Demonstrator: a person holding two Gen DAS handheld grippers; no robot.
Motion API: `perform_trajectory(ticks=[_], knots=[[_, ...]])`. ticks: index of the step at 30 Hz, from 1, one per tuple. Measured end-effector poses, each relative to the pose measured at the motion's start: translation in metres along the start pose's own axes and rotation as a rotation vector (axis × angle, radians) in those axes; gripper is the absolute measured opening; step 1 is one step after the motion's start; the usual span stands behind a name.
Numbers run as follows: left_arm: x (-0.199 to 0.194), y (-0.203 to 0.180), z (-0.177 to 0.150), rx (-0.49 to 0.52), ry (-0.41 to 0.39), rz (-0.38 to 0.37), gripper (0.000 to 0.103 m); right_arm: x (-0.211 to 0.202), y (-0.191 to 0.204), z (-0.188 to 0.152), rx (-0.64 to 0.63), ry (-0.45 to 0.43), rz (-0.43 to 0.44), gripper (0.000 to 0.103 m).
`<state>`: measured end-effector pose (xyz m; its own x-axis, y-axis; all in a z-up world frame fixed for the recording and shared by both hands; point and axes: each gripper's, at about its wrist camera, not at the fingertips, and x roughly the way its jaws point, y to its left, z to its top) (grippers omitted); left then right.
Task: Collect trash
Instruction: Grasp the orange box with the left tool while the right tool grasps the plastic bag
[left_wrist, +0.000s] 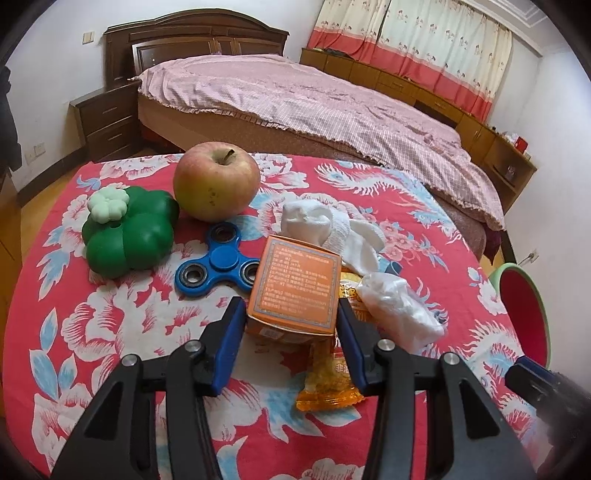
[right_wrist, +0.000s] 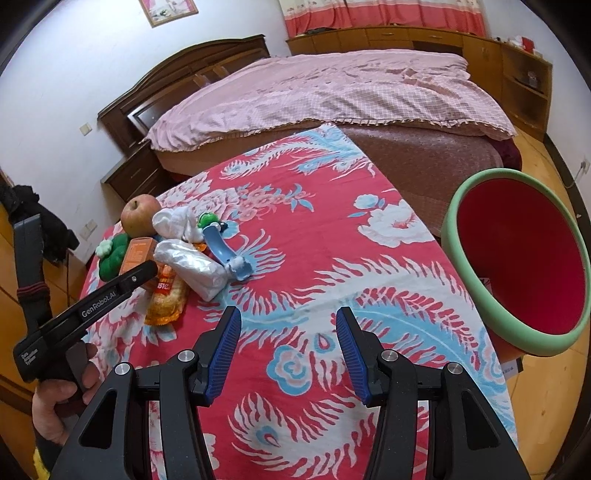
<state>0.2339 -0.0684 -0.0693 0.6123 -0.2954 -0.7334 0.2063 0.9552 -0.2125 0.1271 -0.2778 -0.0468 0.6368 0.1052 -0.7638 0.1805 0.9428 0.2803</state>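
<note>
Progress looks early from where I sit: nearly all the trash is on the table, and the bin (right_wrist: 480, 266), red inside with a green rim, hangs off the table edge at about three o'clock of my right view. What I can see of its inside looks bare, apart from a pale scrap at the rim that I cannot identify.

Nearest to me, the left gripper (left_wrist: 291, 312) has its blue pads on either side of the orange box (left_wrist: 295, 284), jaws at a middling width. The pads look pressed to the box's sides, so I judge it gripped, though I cannot tell whether it is clear of the cloth. The right gripper (right_wrist: 288, 321) is half open over bare floral cloth (right_wrist: 369, 314), holding nothing.

Just under and at five o'clock of the box lies a yellow snack wrapper (left_wrist: 328, 384). At three o'clock of the box, touching the wrapper, sits a crumpled plastic bag (left_wrist: 399, 310). At one o'clock, just behind the box, is a wad of white tissue (left_wrist: 325, 225).

Farther off, at ten to eleven o'clock, are a blue spinner (left_wrist: 218, 266), a green toy (left_wrist: 129, 236) and an apple (left_wrist: 216, 181); I would leave those. A blue shoehorn-like piece (right_wrist: 221, 251) lies beyond the bag.

Left to do, by my reckoning: carry the box to the bin, then wrapper, bag and tissue
</note>
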Motion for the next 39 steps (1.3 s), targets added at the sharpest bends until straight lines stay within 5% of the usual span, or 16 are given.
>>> perform_trajectory(ticks=[13, 33, 39], knots=[[-0.042, 0.033, -0.005, -0.091, -0.086, -0.011, 0.048, 0.016, 0.036, 0.009, -0.087, 0.017, 0.049, 0.055], [-0.055, 0.054, -0.019, -0.150, -0.086, 0.005, 0.048, 0.072, 0.081, 0.030, -0.256, 0.065, 0.055, 0.055], [-0.056, 0.050, -0.020, -0.138, -0.081, 0.002, 0.048, 0.074, 0.082, 0.027, -0.251, 0.084, 0.110, 0.029]])
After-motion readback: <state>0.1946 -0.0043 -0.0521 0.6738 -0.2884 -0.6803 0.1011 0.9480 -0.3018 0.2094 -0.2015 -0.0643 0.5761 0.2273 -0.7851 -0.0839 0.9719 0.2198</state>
